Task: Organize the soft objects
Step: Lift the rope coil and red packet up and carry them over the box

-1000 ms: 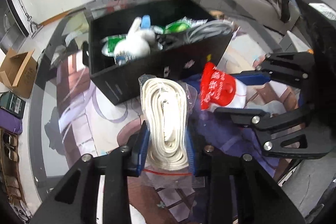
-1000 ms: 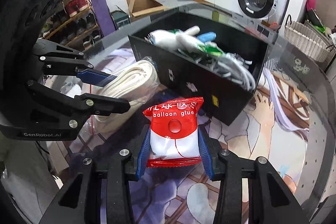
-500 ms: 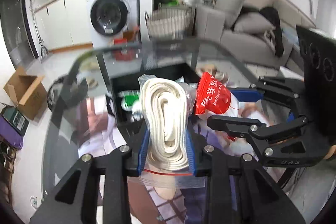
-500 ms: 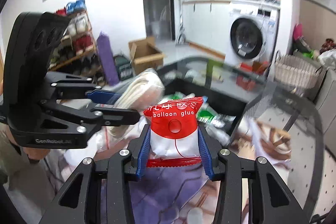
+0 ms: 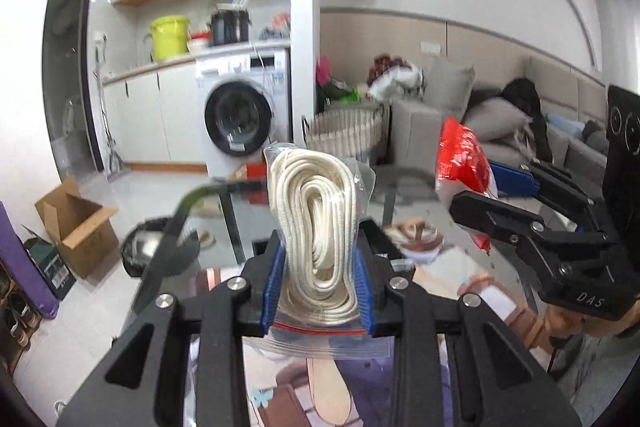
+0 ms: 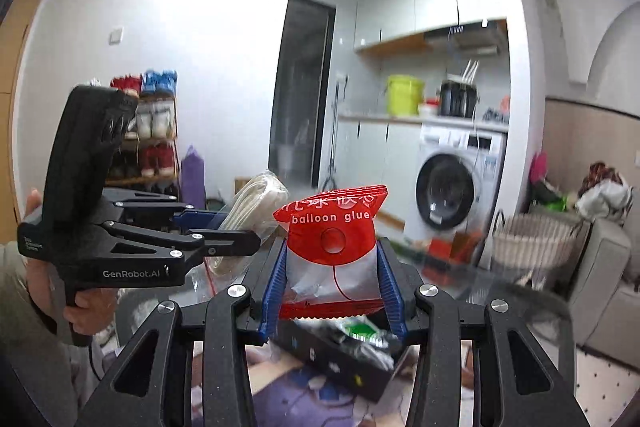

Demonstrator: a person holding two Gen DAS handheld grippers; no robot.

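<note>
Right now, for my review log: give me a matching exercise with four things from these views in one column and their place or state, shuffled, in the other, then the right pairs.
Things
1. bagged white rope
2. balloon glue packet
3. black bin
4. yellow bucket

Places or states
A. low behind the right claw, items inside
B. clamped in the left claw
C. on the counter beside the washing machine
D. clamped in the right claw

Pairs: 1-B, 2-D, 3-A, 4-C
</note>
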